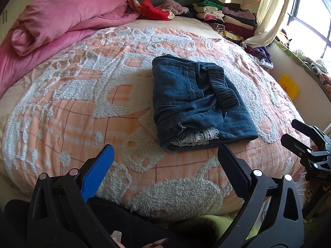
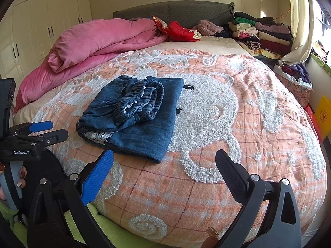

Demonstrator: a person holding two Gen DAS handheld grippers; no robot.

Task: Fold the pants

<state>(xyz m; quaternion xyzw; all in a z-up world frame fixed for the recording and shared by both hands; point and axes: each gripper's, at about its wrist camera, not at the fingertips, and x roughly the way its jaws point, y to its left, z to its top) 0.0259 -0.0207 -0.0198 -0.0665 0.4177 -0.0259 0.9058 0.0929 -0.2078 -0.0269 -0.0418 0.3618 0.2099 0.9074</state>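
The blue denim pants lie folded into a compact rectangle on the orange and white bedspread, elastic waistband on top, white lace lining showing at the near edge. They also show in the right wrist view, left of centre. My left gripper is open and empty, just short of the pants' near edge. My right gripper is open and empty, near the bundle's near right corner. The right gripper shows at the right edge of the left wrist view; the left gripper shows at the left edge of the right wrist view.
A rolled pink duvet lies at the far left of the bed. Stacks of folded clothes and a red garment sit by the headboard. A curtain and a window are on the right, wardrobes on the left.
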